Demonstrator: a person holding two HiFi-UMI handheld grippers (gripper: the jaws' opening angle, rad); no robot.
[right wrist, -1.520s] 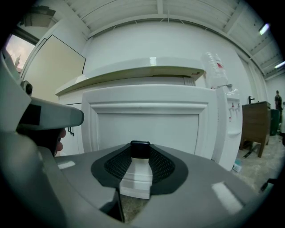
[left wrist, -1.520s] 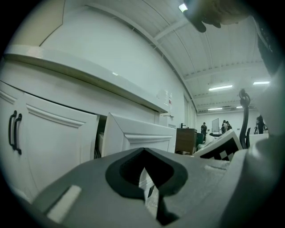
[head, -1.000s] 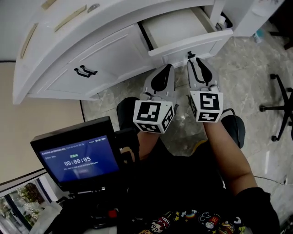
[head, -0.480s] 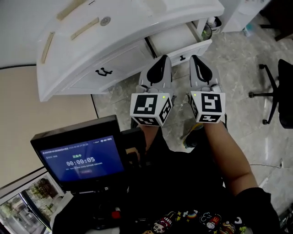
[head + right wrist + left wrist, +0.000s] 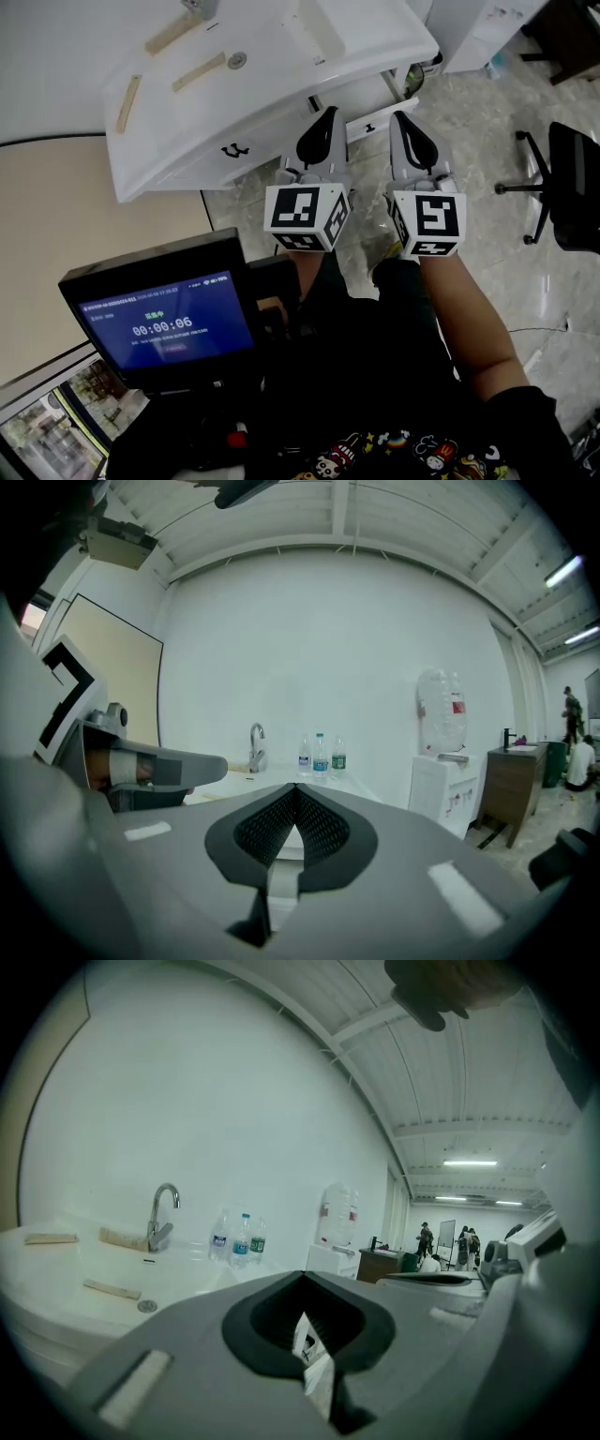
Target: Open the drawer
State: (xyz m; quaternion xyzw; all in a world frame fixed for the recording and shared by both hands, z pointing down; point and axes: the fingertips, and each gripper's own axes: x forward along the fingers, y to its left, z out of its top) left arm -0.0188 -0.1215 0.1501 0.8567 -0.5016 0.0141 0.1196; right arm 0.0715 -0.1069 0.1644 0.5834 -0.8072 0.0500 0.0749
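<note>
The white drawer (image 5: pixel 382 116) stands pulled out under the right end of the vanity counter (image 5: pixel 281 56), a small black knob (image 5: pixel 369 127) on its front. The counter hides most of the drawer's inside. My left gripper (image 5: pixel 327 112) and right gripper (image 5: pixel 401 116) are held side by side in the air, well back from the drawer and touching nothing. Both are shut and empty. In the left gripper view the left gripper (image 5: pixel 302 1281) points over the sink top, and in the right gripper view the right gripper (image 5: pixel 295 787) faces the faucet (image 5: pixel 255 745).
The cabinet door to the left has black handles (image 5: pixel 232 149). A monitor (image 5: pixel 164 319) sits close at lower left. An office chair (image 5: pixel 567 178) stands on the marble floor at right. Water bottles (image 5: pixel 239 1237) and a water dispenser (image 5: pixel 339 1215) line the wall. People (image 5: pixel 464 1241) stand far off.
Both grippers have come away from the drawer front and risen. The vanity now looks smaller and farther off. The drawer has stayed pulled out.
</note>
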